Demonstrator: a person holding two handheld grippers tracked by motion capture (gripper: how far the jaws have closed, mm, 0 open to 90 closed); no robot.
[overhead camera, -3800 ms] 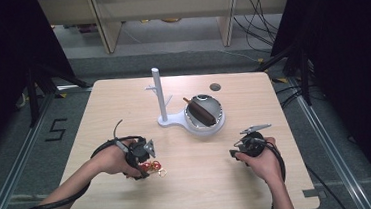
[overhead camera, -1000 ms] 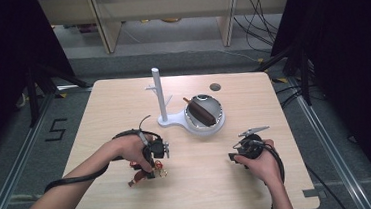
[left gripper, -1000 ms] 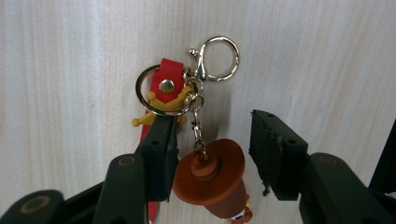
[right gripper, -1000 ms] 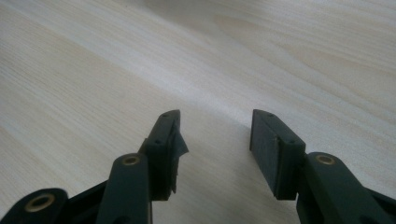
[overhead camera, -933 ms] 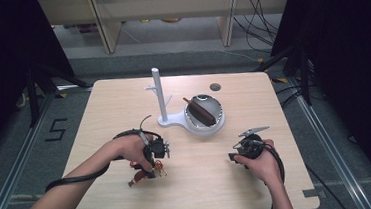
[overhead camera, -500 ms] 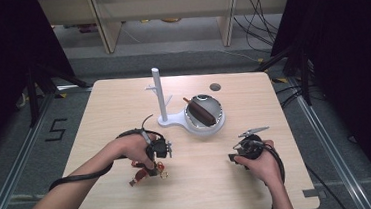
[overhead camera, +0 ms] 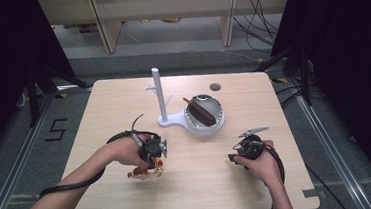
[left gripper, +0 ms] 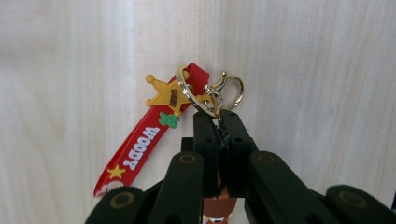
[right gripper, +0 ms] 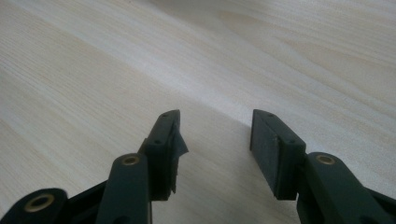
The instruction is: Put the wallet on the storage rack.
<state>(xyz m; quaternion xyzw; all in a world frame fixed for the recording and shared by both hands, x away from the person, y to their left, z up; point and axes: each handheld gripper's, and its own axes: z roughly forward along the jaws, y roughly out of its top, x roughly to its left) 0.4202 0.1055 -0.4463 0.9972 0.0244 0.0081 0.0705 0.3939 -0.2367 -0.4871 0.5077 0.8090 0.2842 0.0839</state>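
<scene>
A keychain point(left gripper: 140, 149) lies flat on the wooden table: a red "Woody" strap, a yellow star badge point(left gripper: 166, 95), a gold ring and a clasp. My left gripper point(left gripper: 219, 116) points down at it. Its jaws have just been closing and now pinch the short link behind the ring, so it is shut on the keychain. From above, the keychain point(overhead camera: 143, 172) shows just below the left gripper point(overhead camera: 153, 159), at the table's front left. My right gripper point(right gripper: 215, 133) rests low over bare wood with its jaws apart and nothing between them; in the high view the right gripper point(overhead camera: 235, 158) sits at the front right.
A white peg stand point(overhead camera: 158, 94) rises mid-table, joined to a round white dish point(overhead camera: 219, 124) that holds a brown stick-like object point(overhead camera: 201, 111). A small dark hole point(overhead camera: 215, 87) marks the table behind them. Cables trail from both grippers toward the near edge.
The left hand moved right from the table's left part to the keychain, and its gripper settled down onto it. The right hand kept still.
</scene>
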